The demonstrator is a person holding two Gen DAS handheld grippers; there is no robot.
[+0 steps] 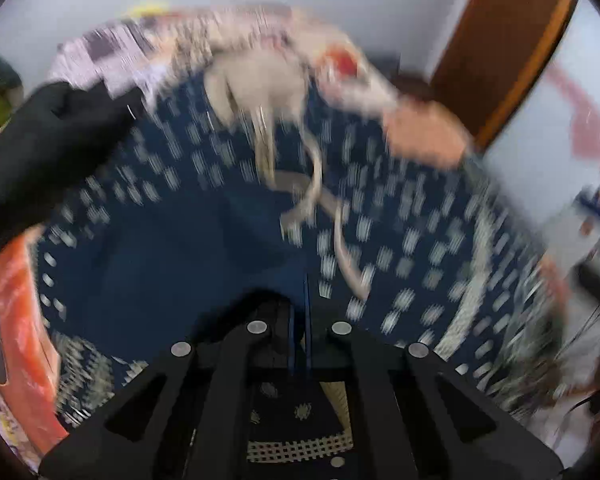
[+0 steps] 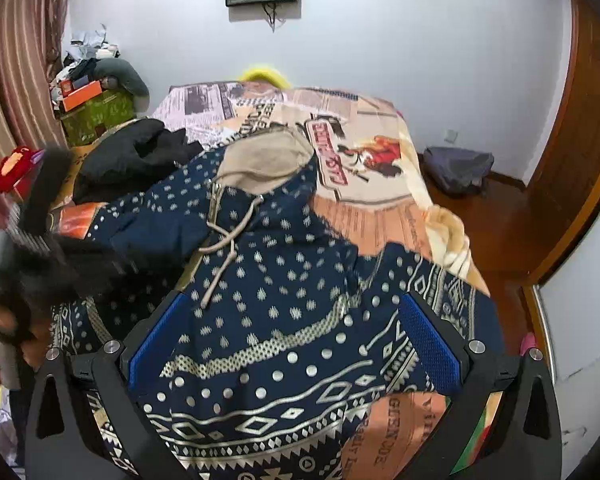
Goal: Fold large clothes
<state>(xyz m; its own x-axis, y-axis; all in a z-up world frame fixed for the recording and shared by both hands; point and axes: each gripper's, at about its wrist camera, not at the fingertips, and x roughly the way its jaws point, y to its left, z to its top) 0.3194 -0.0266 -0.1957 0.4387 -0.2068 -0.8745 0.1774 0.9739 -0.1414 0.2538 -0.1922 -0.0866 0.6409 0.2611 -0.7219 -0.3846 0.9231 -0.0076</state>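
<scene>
A navy hoodie with cream dots, patterned bands, a beige hood and drawstrings lies spread on the bed. It also fills the blurred left wrist view. My left gripper is shut, its blue pads pressed together on a fold of the hoodie's navy fabric. It shows blurred at the left of the right wrist view. My right gripper is open and empty, its blue pads wide apart just above the hoodie's patterned lower part.
The bed has a printed cover. A black garment lies at the bed's left side. Boxes and clutter stand by the curtain at left. A bag sits on the wood floor at right, near a brown door.
</scene>
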